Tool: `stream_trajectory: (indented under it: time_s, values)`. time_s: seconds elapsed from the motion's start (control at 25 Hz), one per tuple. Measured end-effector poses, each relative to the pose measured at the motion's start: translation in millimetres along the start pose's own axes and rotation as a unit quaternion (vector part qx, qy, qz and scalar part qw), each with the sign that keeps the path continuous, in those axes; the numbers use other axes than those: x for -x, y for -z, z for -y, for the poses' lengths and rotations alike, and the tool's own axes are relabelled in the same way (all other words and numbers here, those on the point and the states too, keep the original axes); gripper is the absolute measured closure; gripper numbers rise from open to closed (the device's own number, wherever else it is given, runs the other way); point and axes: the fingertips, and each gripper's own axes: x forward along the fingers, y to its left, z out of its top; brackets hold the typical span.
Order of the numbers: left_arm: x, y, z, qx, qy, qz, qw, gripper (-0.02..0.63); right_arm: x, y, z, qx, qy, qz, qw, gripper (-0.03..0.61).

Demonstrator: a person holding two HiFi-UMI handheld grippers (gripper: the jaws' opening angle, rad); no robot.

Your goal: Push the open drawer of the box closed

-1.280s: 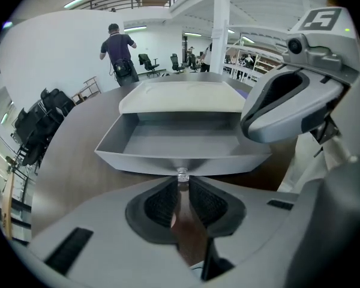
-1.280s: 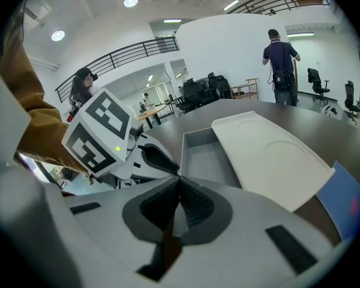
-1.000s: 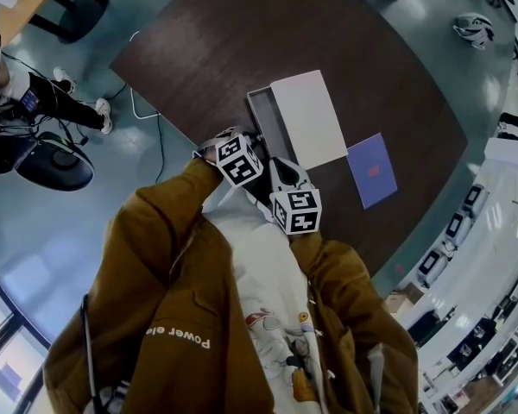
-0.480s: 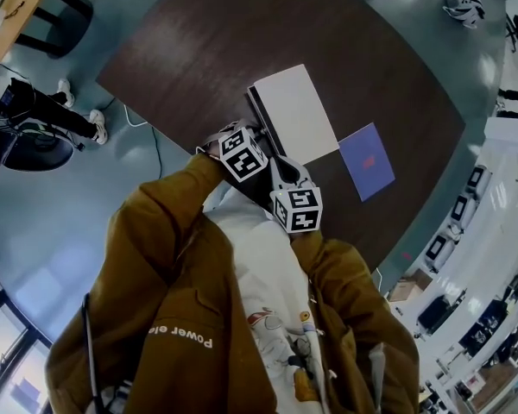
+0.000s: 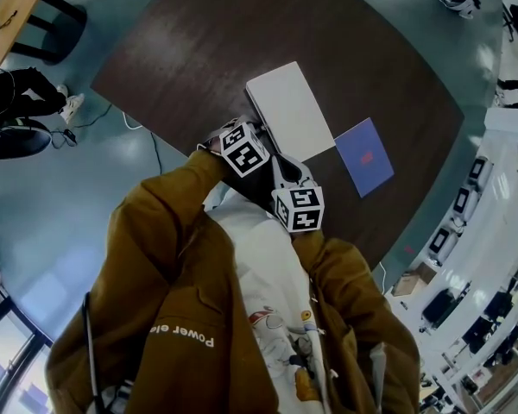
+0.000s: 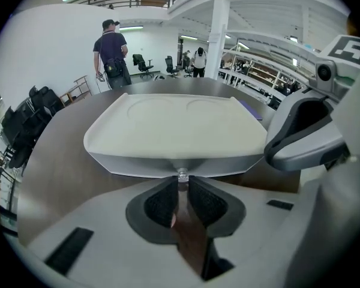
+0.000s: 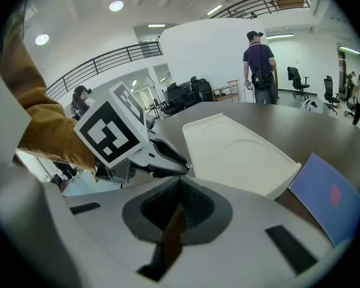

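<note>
The white box [image 5: 289, 110] lies on the dark brown table [image 5: 207, 50], a little to the far side of the two tools. Its lid is flat and pale, with two shallow round marks on it. In the head view no part of the drawer stands out from the box; the sides look even. In the left gripper view the grey drawer front [image 6: 138, 164] faces the camera, flush under the lid.

The left tool [image 6: 182, 182] is at the near left end of the box. Its jaws are clenched on the small shiny knob [image 6: 182, 174] in the middle of the drawer front. Only a thin gap is between the pads.

The right tool [image 7: 179, 185] is near the person's body, just beside the left one and apart from the box. Its jaws are pressed together and there is nothing between them.

To the right of the box, close to its near right corner, a blue card [image 5: 367, 156] lies flat on the table.
</note>
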Motion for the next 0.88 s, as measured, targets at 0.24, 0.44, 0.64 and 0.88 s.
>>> stream_trajectory:
  time_s: [0.24,0.44,0.64,0.88]
  values:
    - [-2,-1,2,-0.001,-0.010,-0.002,0.9999,0.552,3,2,2,0.002,0.002,0.003,1.000,0.572]
    - [1,1,6,0.007,-0.012,-0.012,0.9998,0.551,8,2,-1,0.008,0.003,0.006,1.000,0.572]
    - [12,1,12,0.016,-0.015,-0.005,0.9997,0.523,15,2,-1,0.013,0.003,0.013,1.000,0.572]
    - [40,-1,27,0.043,-0.018,0.013,0.9988,0.523,23,-1,-8,0.015,0.001,0.024,1.000,0.572]
